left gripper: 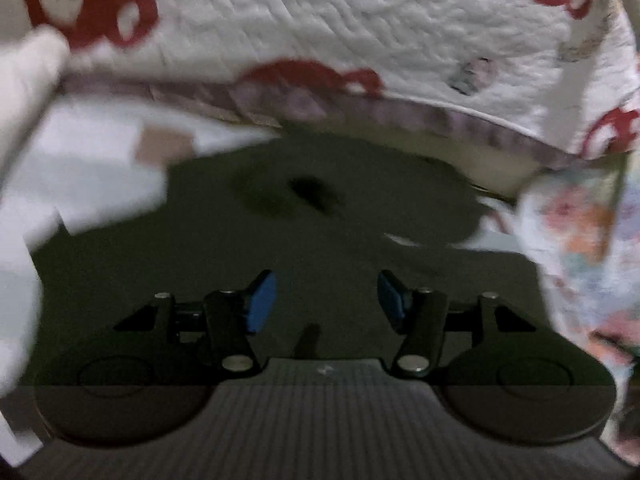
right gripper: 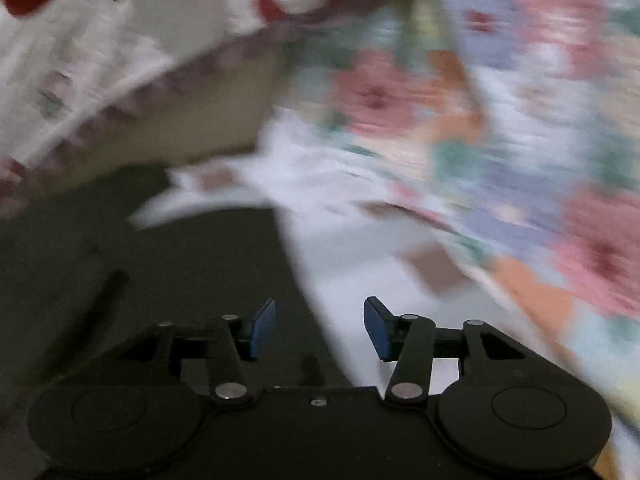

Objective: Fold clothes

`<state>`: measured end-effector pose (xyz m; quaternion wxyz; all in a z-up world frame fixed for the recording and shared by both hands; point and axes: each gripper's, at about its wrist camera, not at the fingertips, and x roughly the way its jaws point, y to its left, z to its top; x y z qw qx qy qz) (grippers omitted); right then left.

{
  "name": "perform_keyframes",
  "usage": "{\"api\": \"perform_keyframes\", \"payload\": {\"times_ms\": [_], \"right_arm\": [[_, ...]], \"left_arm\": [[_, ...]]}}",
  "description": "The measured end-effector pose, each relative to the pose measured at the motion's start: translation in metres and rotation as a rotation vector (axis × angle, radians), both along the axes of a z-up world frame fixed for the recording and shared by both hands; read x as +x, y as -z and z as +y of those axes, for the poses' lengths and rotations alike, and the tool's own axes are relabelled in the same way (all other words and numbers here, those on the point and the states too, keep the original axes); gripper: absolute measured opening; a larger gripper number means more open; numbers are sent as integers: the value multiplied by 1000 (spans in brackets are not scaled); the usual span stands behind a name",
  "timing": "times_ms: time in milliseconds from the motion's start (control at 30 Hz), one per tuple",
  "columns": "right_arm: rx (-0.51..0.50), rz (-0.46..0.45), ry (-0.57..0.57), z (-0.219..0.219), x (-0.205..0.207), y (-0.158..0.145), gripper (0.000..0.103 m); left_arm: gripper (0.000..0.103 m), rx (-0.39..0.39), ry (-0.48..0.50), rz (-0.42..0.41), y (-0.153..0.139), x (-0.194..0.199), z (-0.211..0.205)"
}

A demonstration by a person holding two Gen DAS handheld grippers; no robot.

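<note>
Both views are blurred. The left gripper [left gripper: 326,300] and right gripper [right gripper: 320,328] have fingers spread, holding nothing. A dark garment [left gripper: 320,220] lies beneath them; only the right view shows much floral fabric [right gripper: 500,120].

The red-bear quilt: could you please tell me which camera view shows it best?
The left wrist view: the red-bear quilt spans the top there, fairly sharp, its stitching and red prints readable. The right wrist view catches only a motion-blurred corner of it at upper left.

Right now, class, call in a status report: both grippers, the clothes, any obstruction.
Left gripper open, empty. Right gripper open, empty. Dark garment lies ahead, unfolded state unclear, views blurred. Floral cloth and red-print quilt crowd it.
</note>
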<state>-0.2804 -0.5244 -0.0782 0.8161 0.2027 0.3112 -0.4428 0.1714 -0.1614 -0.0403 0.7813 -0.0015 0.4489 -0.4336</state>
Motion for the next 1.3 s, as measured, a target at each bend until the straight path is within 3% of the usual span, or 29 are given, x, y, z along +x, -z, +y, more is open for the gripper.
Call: {"api": "perform_keyframes", "payload": {"times_ms": [133,200,300,400,467,500,667,800,1067,1300], "right_arm": [[100,-138,-184,-41,80,-10,55],[155,-196,-267,-58,121,-13,55],[204,-93,-322,-78,172,-6,62],[252,10,-375,-97,224,2,62],[256,11,-370,-108,235,9,62],[286,-35,-365,-114,236,14,63],[395,-199,-256,-137,232,40,64],[377,-185,-252,-140,236,55,64],[352,-319,-262,-135,225,66,64],[302,-276,-271,-135,258,78,66]], "left_arm": [[56,52,13,-134,6,35,-34],[56,-11,-6,-83,9,65,-37],[56,-125,-104,49,17,114,-32],[56,-55,-84,17,23,127,-39],[56,20,-32,-43,28,124,-49],[56,35,-9,-66,32,122,-53],[56,10,-15,-38,42,131,-68],[57,0,-18,0,48,134,-83],[60,14,82,-10,65,126,-119],[69,23,122,-14,70,120,-150]]}}
